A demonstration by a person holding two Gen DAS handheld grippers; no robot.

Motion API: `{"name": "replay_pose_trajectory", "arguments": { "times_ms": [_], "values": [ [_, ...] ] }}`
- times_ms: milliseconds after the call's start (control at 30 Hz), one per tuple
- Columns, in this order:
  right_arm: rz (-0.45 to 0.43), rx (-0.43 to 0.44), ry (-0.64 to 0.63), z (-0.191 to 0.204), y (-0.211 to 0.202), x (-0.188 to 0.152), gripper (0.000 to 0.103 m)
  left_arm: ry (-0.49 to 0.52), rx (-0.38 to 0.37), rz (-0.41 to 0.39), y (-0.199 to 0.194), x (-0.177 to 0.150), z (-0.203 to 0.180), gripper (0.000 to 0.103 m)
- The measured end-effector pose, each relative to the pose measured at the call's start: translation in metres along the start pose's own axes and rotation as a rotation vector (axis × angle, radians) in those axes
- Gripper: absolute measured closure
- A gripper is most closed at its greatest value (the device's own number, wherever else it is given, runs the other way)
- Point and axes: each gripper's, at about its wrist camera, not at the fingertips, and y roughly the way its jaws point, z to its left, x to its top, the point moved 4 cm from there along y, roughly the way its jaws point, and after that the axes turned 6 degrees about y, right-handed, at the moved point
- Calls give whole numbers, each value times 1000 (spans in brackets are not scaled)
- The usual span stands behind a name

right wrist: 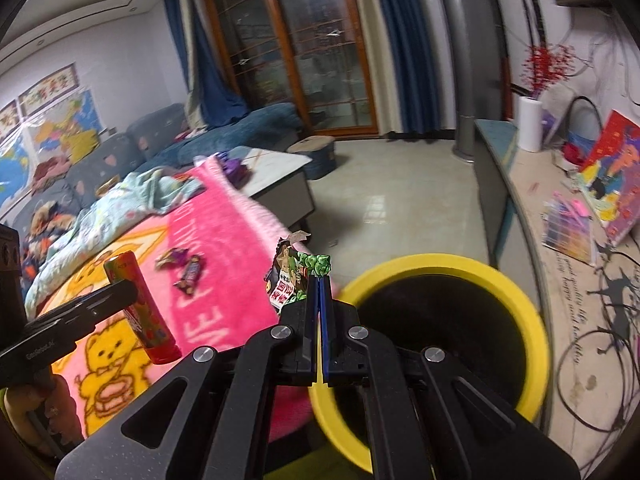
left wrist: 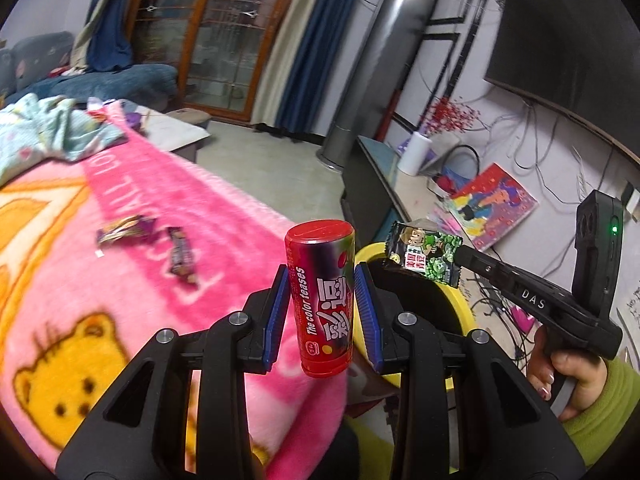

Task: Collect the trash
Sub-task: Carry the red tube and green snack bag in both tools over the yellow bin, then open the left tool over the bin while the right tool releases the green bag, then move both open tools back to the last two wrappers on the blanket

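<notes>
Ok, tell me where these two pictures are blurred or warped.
Left wrist view: the red tube in the left gripper is sharp, while the pink blanket is motion-smeared; fisheye bends the room edges. Right wrist view: the yellow bin rim is smeared, while the green packet in the right gripper stays crisp.

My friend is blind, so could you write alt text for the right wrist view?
A shut claw pinches a green snack wrapper beside a yellow-rimmed bin. At left, another claw holds a red candy tube over a pink blanket with two wrappers left.
</notes>
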Motion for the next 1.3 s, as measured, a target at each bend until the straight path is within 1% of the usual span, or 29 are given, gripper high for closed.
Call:
{"name": "replay_pose_trajectory", "arguments": {
  "times_ms": [200,433,600,833,867,900,933,967,1000,1033,1100,1133,1167,1233,1300],
  "values": [
    [-20,-96,43,-44,-17,-4,102,52,-66,18,25,4,-38,77],
    [27,-165,134,-94,-20,-18,102,142,-118,60,63,1,-83,77],
    [63,-189,198,-116,-14,-29,102,180,-148,109,91,-3,-107,77],
    [113,-194,281,-134,-4,-40,101,194,-172,148,114,-7,-118,77],
    [118,-194,289,-136,-3,-40,101,195,-170,150,117,-6,-119,76],
    [122,-194,295,-137,-2,-40,100,194,-171,152,119,-6,-119,73],
    [124,-195,300,-137,-2,-41,93,188,-174,153,120,-5,-119,65],
    [125,-202,310,-139,-1,-42,78,179,-179,150,121,-4,-118,57],
    [123,-204,317,-141,-1,-43,73,174,-185,148,121,-4,-116,55],
    [121,-205,321,-141,-1,-42,71,171,-183,146,120,-4,-114,53],
    [123,-209,323,-142,-1,-42,71,163,-175,140,118,-4,-110,43],
    [120,-208,322,-142,-1,-42,70,150,-171,135,117,-3,-106,36],
    [114,-203,322,-139,-2,-42,65,140,-170,130,115,-2,-102,29],
    [92,-202,308,-134,-5,-39,58,116,-164,122,111,0,-93,21],
    [56,-196,273,-123,-10,-34,55,104,-142,109,106,2,-84,17]
  ]
}}
